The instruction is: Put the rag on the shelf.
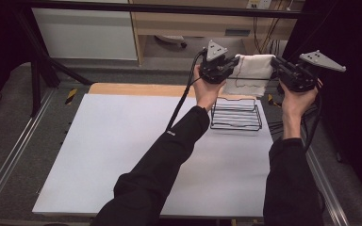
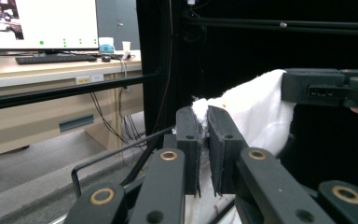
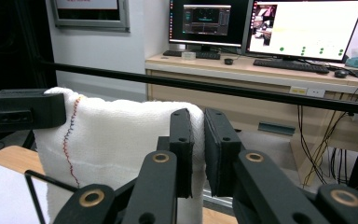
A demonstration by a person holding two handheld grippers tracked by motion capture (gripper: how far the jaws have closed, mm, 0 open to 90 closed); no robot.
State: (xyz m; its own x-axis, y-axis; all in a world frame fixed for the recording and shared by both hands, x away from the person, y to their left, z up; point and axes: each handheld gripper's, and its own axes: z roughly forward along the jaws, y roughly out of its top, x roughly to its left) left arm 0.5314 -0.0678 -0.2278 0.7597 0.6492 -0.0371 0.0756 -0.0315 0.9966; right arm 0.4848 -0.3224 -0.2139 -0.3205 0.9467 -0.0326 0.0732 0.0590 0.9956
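Observation:
A white cloth with a red stitched line hangs stretched between both grippers, raised above the far right of the table. My left gripper is shut on the cloth's left top corner; the jaws pinch the fabric tight. My right gripper is shut on the other top corner. In the right gripper view the cloth spreads leftward to the other gripper's black jaw. Below the cloth sits a black wire basket on the white table.
A black frame bar crosses behind the table. Beyond it stand a desk with monitors and keyboards. Cables trail from the grippers. Dark curtains close the right side. The table's left and middle lie bare.

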